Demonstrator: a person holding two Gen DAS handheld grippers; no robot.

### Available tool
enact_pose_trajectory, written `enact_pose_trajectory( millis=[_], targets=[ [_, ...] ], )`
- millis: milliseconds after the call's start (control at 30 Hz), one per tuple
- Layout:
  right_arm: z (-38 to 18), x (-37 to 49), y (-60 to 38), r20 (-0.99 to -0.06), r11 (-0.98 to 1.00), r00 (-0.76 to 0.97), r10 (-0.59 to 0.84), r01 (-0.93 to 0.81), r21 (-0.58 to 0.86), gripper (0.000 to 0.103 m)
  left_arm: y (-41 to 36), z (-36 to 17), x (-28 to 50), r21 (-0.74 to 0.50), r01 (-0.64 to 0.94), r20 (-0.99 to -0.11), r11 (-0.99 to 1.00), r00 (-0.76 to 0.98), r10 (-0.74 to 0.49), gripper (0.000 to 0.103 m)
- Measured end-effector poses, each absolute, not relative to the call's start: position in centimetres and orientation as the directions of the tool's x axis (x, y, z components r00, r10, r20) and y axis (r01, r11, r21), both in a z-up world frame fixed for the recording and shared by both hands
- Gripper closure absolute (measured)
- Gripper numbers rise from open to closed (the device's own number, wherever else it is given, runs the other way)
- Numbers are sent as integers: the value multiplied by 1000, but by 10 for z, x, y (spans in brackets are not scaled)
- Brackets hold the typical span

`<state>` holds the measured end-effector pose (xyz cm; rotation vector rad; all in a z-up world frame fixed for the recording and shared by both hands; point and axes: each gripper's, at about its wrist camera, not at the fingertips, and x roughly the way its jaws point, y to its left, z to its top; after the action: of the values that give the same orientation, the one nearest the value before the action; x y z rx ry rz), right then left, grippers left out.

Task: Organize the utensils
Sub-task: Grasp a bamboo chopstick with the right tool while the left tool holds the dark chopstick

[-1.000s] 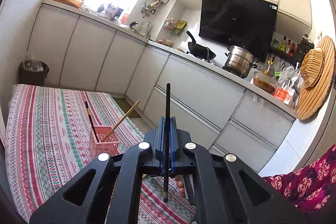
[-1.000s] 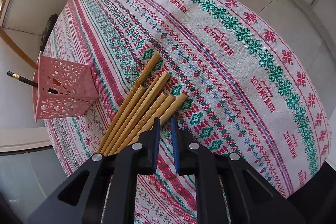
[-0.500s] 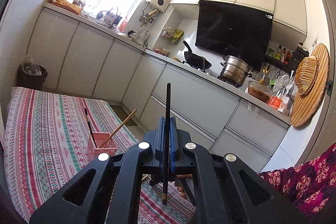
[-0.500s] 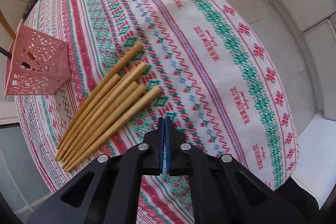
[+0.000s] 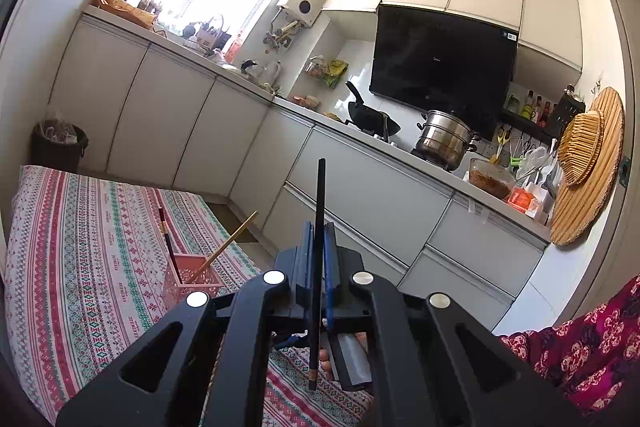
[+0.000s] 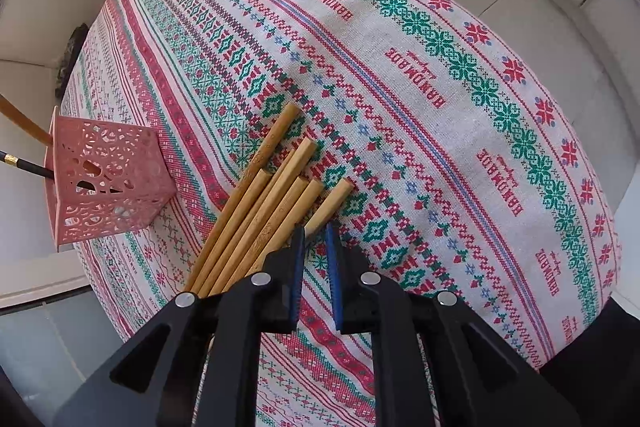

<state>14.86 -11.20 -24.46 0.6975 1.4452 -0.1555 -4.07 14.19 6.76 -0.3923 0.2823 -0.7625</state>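
While my left gripper (image 5: pixel 318 247) pinched a black chopstick (image 5: pixel 319 227) upright at frame centre, its long axis vertical, only my right wrist view showed the bamboo chopsticks (image 6: pixel 264 195) lying diagonally on the tablecloth (image 6: pixel 440 87), blunt ends toward upper right. My right gripper (image 6: pixel 316 239) hung slightly open, empty, its black frame hiding their lower ends. The pink basket (image 6: pixel 108 183) sat at left.

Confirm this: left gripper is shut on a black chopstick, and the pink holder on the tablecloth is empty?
Not quite. The pink holder isn't empty: the left wrist view shows a dark chopstick and a bamboo one standing in it. The left gripper is indeed shut on the black chopstick.
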Motion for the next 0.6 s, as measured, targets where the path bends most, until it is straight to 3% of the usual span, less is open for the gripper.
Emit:
enact_pose_trajectory(
  millis=[67, 367, 600],
  targets=[
    [-247, 150, -111, -943, 797, 146, 298, 505, 330, 84, 142, 67, -41, -441, 613, -106, 655, 690, -716, 99],
    [-245, 172, -91, -972, 850, 115, 203, 473, 233, 80, 146, 67, -41, -448, 613, -95, 651, 691, -717, 98],
    [-240, 174, -88, -991, 951, -23, 134, 283, 122, 90, 148, 68, -41, -447, 615, -92, 649, 691, -717, 98]
  ],
)
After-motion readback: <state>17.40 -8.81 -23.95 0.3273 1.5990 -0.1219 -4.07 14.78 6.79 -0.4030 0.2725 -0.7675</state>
